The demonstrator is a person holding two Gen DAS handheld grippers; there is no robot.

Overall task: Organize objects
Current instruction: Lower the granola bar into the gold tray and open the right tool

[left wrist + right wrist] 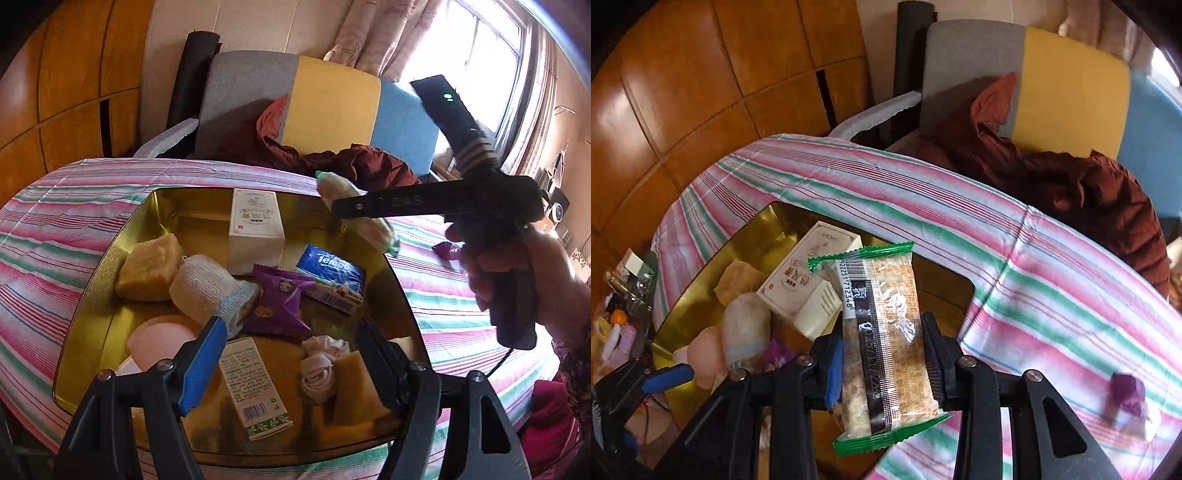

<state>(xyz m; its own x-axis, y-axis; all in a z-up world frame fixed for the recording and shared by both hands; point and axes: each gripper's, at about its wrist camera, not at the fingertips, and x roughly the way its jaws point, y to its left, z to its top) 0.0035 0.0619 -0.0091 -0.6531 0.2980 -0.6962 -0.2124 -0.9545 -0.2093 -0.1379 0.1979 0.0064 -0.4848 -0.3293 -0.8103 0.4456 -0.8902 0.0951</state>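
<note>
The right gripper point(884, 363) is clamped on a snack bar point(886, 339) in a clear wrapper with green crimped ends, its two pads pressing the long sides; the bar hangs in the air above the near right corner of a gold tray point(757, 229), which rests on a pink, green and white striped cloth point(1015, 266). From the left wrist camera the same bar point(354, 210) shows blurred above the tray's far right edge, held by the dark tool in a person's hand point(524, 273). The left gripper point(291, 358) hovers over the near end of the tray point(85, 306) with its jaws wide apart and nothing between them. Inside the tray lie a white box point(256, 225), a yellow sponge point(147, 269), a rolled white sock point(210, 288), a purple packet point(277, 302), a blue tissue pack point(328, 277), a long printed carton point(255, 387), a knotted pale cloth point(321, 369) and a pink round object point(159, 339). A second purple packet point(1130, 398) lies on the cloth, well apart from the tray to its right. Beyond the table stands a chair point(332, 99) draped with a dark red garment point(354, 162).
</note>
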